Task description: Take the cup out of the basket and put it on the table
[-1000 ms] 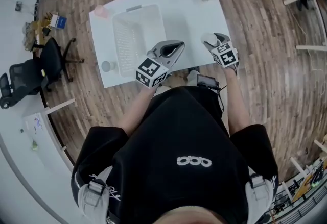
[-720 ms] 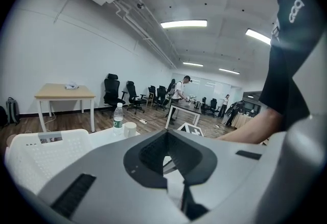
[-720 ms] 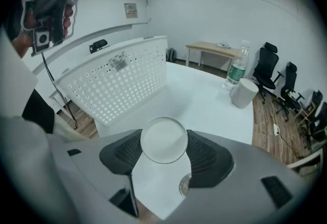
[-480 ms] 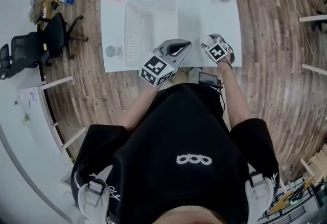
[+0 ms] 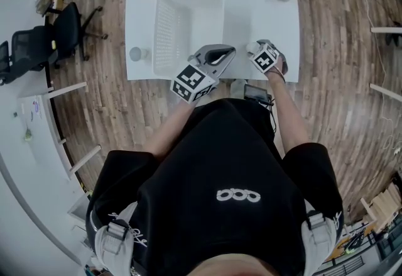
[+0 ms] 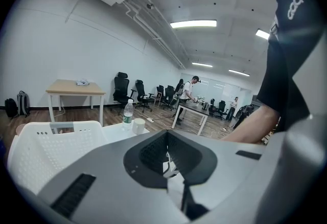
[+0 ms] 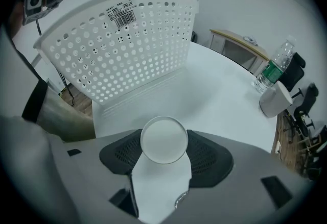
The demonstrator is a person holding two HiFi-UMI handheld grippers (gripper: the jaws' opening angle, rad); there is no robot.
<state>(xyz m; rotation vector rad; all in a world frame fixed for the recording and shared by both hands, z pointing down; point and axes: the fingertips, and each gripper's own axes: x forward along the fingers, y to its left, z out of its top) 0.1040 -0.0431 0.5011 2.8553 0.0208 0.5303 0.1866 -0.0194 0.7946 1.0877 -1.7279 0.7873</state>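
One small white round cup (image 7: 164,139) is clamped in the right gripper (image 7: 163,152); the left gripper (image 6: 168,167) is pinched together, empty. I'd lower it level onto the white table (image 7: 219,90) before letting go.

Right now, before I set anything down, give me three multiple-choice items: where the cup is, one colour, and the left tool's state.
1. Where is the cup?
A. in the right tool, outside the basket
B. inside the basket
C. on the floor
2. The label on the bottle is:
A. red
B. green
C. blue
3. The left tool is:
A. clamped on the basket
B. open around the bottle
C. shut, empty
Answers: A, the cup sits between the right tool's jaws, with the basket beyond it; B, a green band wraps the bottle; C, the left tool's jaws meet with nothing between them.
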